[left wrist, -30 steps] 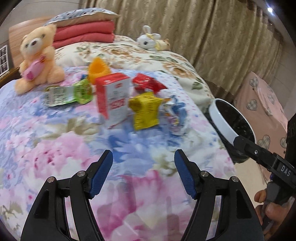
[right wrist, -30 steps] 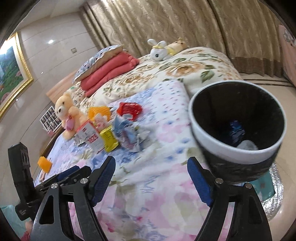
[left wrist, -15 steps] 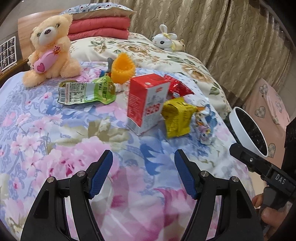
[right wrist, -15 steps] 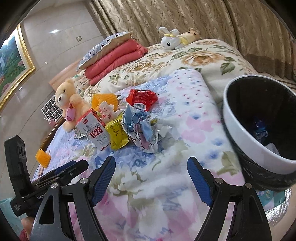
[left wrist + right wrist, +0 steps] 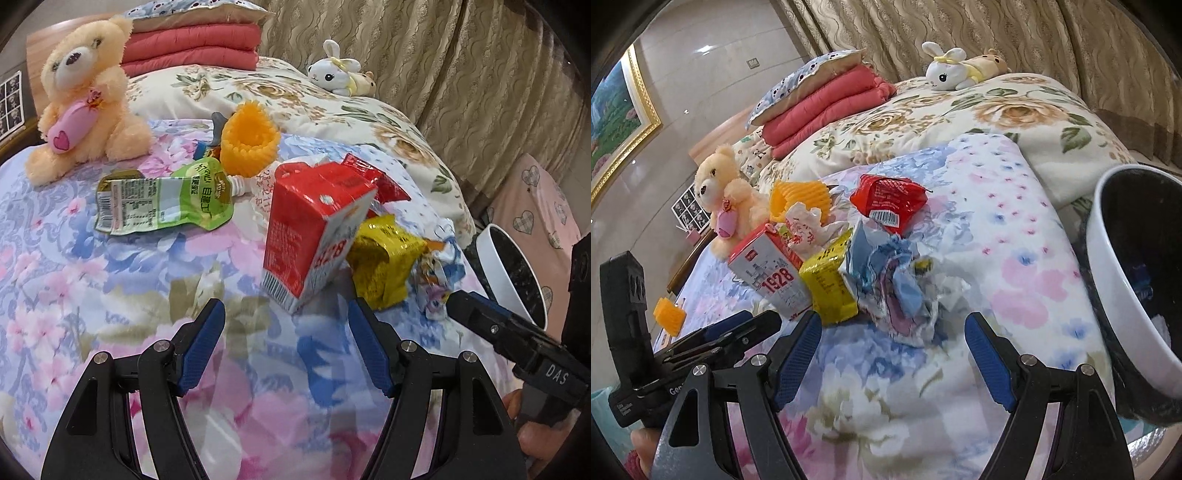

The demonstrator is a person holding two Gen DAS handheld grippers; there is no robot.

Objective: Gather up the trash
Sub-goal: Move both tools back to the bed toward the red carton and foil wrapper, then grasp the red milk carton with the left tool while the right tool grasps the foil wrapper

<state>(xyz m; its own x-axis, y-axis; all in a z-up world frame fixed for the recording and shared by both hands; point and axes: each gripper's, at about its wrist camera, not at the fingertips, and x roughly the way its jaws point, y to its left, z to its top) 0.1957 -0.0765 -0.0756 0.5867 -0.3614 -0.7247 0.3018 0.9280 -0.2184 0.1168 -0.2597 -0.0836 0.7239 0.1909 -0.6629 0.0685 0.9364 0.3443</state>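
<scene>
Soft floral quilt point(image 5: 92, 295) is under everything, so each piece of trash can sink or slide when it is pushed; this should be kept in mind for the approach. Left gripper point(image 5: 286, 334) is held wide open w/ nothing between its blue pads, aimed just before the red-and-white carton point(image 5: 310, 236), which stands tilted on the quilt. Right gripper point(image 5: 892, 347) is open and empty too, pointed at the crumpled blue-white wrapper point(image 5: 897, 288). The carton is stiff w/ flat faces, so it should be taken across two opposite faces, low on the body, and the jaws closed slowly to avoid tipping it onto the yellow packet point(image 5: 384, 266) that leans beside it. The wrapper is thin, creased, probably light; a deep bite into the thickest fold is judged better than a pinch at the edge. Other trash lies near: a flat green pouch point(image 5: 166, 195), a glossy red packet point(image 5: 886, 199), an orange ribbed foam net point(image 5: 249, 140). The bin point(image 5: 1115, 280), white rim, dark inside, stands at the bed's edge, close to the right gripper, approx. beside the pile.
</scene>
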